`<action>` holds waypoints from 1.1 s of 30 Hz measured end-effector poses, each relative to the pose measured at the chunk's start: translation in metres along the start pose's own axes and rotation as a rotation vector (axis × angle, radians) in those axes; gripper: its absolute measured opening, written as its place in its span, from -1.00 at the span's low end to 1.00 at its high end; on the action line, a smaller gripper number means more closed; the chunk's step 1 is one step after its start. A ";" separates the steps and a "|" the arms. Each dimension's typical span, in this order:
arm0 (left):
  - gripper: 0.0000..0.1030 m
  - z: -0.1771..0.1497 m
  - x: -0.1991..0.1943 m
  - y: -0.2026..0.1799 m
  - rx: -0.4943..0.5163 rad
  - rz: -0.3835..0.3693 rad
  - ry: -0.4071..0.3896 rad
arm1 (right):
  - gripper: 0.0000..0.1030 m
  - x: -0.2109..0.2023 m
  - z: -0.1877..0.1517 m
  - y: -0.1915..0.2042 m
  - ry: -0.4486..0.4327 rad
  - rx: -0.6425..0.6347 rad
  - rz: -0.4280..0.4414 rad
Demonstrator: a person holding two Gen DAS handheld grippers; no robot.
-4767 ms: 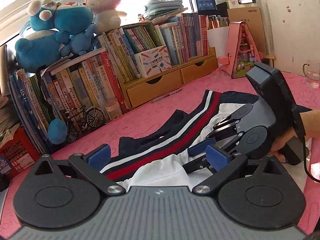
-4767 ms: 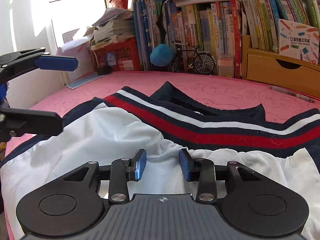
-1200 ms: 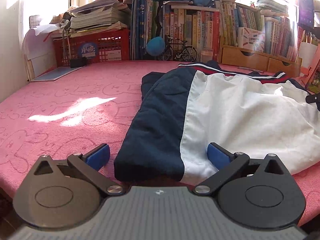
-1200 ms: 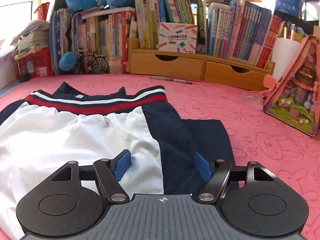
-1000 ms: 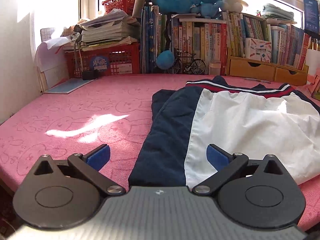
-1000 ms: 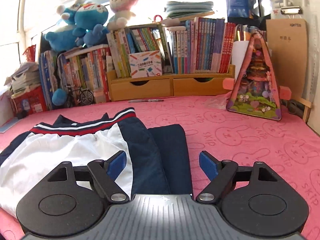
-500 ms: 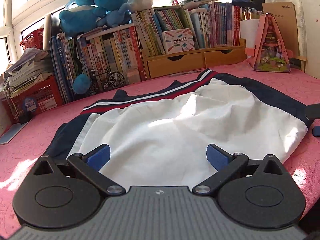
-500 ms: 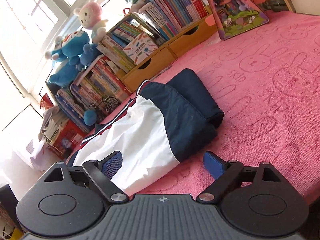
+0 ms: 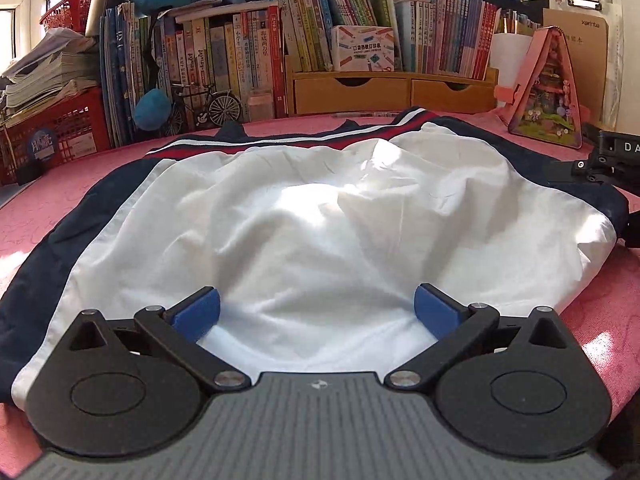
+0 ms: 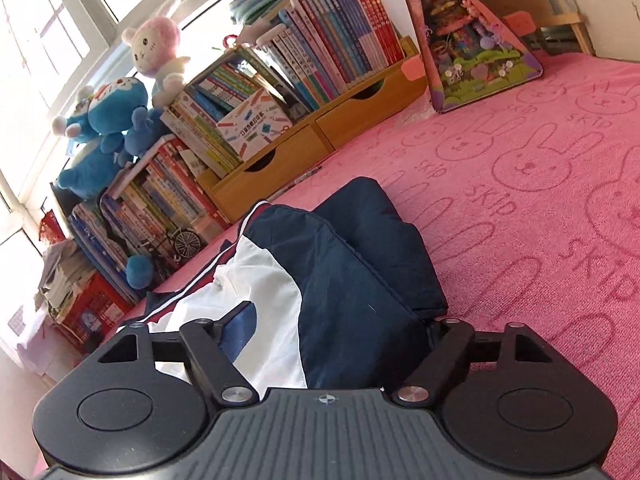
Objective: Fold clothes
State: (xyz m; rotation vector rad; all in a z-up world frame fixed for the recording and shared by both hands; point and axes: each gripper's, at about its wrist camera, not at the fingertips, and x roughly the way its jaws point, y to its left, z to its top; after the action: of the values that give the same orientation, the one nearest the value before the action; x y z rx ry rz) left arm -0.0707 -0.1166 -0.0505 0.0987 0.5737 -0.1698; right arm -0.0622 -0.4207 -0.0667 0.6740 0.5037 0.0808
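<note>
Left wrist view: left tool (image 9: 316, 312), blue pads spread wide, released, at the near hem of a white jacket with navy side panels and a red-and-white striped band (image 9: 320, 216), lying flat and rumpled on the pink rabbit-print counter (image 9: 32, 208); part of the right tool at the right edge. Right wrist view: right tool (image 10: 340, 328) spread wide, released, straddling the jacket's (image 10: 340, 280) navy corner; wooden two-drawer book rack (image 10: 304, 148) behind.

My left wrist view looks low and level across the jacket (image 9: 320, 216) toward the bookshelf (image 9: 248, 52); my right tilts, close over its navy edge, sharing both.
</note>
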 end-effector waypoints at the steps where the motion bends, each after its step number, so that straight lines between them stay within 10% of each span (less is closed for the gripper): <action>1: 1.00 0.000 0.000 0.000 0.000 0.001 -0.001 | 0.21 -0.002 -0.001 -0.005 0.008 0.039 0.029; 4: 1.00 0.002 0.000 0.002 0.000 -0.008 0.013 | 0.11 0.004 0.005 -0.010 0.013 0.099 0.057; 6: 1.00 0.005 -0.001 0.004 -0.001 -0.018 0.028 | -0.50 0.012 0.010 -0.011 0.029 0.146 0.065; 16: 1.00 -0.001 -0.036 0.105 -0.155 0.201 0.056 | -0.64 -0.008 0.000 0.126 -0.169 -0.452 0.028; 25: 1.00 -0.021 -0.074 0.192 -0.680 -0.155 0.006 | -0.65 0.037 -0.102 0.232 0.028 -0.940 0.227; 28: 1.00 -0.012 -0.077 0.188 -0.676 -0.262 -0.015 | -0.52 0.035 -0.120 0.224 0.057 -0.970 0.212; 33: 1.00 0.006 -0.055 0.166 -0.656 -0.369 0.008 | 0.57 0.007 -0.128 0.205 -0.037 -1.040 0.120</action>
State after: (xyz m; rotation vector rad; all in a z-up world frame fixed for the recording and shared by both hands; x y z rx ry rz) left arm -0.0817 0.0528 -0.0075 -0.6469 0.6281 -0.3310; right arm -0.0980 -0.1848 -0.0284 -0.3144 0.3198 0.4100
